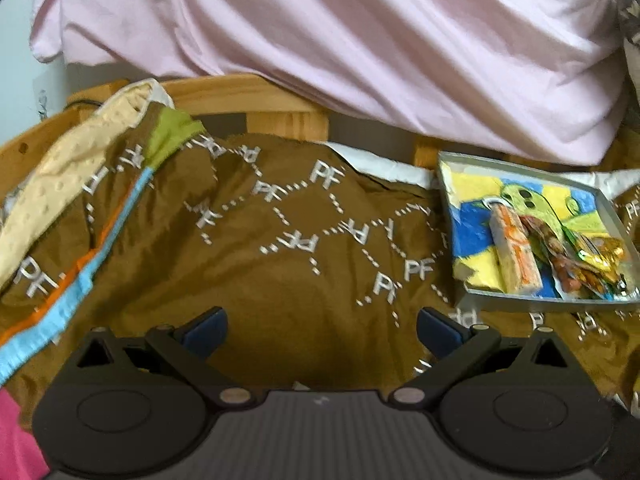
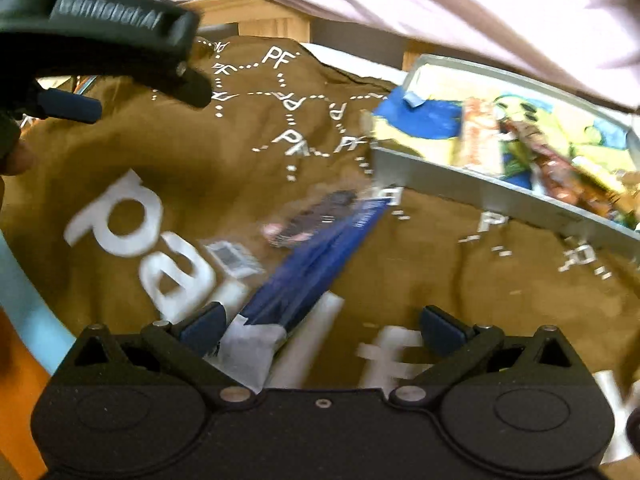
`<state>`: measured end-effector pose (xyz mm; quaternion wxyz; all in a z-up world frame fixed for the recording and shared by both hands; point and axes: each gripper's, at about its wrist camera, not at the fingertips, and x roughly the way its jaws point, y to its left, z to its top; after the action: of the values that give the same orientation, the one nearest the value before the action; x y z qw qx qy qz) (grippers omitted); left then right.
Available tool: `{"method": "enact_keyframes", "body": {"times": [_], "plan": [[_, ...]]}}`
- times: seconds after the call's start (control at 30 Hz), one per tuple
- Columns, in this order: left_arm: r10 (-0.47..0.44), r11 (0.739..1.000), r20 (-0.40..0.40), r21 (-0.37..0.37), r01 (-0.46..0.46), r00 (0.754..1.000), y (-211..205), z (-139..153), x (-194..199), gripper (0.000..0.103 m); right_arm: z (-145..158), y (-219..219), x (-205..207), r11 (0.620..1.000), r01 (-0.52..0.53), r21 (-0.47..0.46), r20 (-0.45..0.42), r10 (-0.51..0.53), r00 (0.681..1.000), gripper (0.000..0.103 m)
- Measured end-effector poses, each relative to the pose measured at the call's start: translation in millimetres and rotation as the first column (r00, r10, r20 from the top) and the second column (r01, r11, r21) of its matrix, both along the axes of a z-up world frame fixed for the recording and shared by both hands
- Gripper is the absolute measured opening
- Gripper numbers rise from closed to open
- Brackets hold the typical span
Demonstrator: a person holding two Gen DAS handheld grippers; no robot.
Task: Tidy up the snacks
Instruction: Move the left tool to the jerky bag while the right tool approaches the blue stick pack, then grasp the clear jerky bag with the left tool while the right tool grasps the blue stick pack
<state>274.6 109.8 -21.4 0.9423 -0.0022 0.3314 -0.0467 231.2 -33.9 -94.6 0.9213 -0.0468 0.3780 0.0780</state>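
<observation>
Left gripper (image 1: 322, 330) low over the brown blanket (image 1: 248, 264), level, pointing toward the wooden frame (image 1: 240, 94) and pink sheet (image 1: 360, 40); jaws spread wide, nothing between them. Seen also from the right wrist view at upper left (image 2: 100, 40), raised above the blanket, a fingertip (image 2: 14, 160) of the holding hand just visible at the left edge.

Right gripper (image 2: 322, 330) also low over the blanket (image 2: 440, 248), angled toward the tray; jaws wide apart, gripping nothing. Blue snack packet (image 2: 308, 264) lying on the blanket, its white end touching or just beside the left finger (image 2: 204, 328) (blurred, cannot tell if contact), not clamped.

Grey tray (image 1: 520, 304) at the blanket's right side, near the far edge, with a yellow-blue-green picture lining (image 1: 472, 216). Inside, toward the tray's right near corner: an orange-and-white packet (image 1: 516, 256), a reddish-brown packet (image 1: 560, 256) just beside it, a gold wrapper (image 1: 604, 256) touching that. Same tray (image 2: 500, 196) in the right view, up right of the blue packet, apart from it.
</observation>
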Motion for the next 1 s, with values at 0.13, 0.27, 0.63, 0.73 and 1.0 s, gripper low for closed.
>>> {"method": "enact_keyframes", "body": {"times": [0.13, 0.27, 0.63, 0.73, 1.0], "plan": [[-0.062, 0.998, -0.033, 0.011, 0.062, 0.998, -12.5, -12.3, -1.7, 0.103, 4.4, -33.1, -8.1, 0.991, -0.042, -0.130, 0.045, 0.048, 0.998, 0.102], [-0.129, 0.990, -0.057, 0.047, 0.132, 0.990, -32.2, -24.3, -1.2, 0.103, 0.0, -69.4, -13.6, 0.989, -0.095, -0.118, 0.062, 0.102, 0.993, 0.102], [-0.347, 0.863, -0.143, 0.339, 0.375, 0.927, -84.9, -53.0, -1.3, 0.102, -7.2, -64.1, -9.0, 0.964, -0.247, -0.095, 0.122, 0.258, 0.958, 0.093], [-0.377, 0.829, -0.175, 0.375, 0.416, 0.909, -93.8, -61.9, 1.3, 0.102, -11.3, -60.5, -5.3, 0.958, -0.260, -0.122, 0.119, 0.274, 0.954, 0.088], [-0.431, 0.798, -0.220, 0.359, 0.484, 0.875, -103.3, -67.1, 20.1, 0.094, -13.2, -66.8, 0.3, 0.960, -0.261, -0.102, 0.099, 0.271, 0.958, 0.061]]}}
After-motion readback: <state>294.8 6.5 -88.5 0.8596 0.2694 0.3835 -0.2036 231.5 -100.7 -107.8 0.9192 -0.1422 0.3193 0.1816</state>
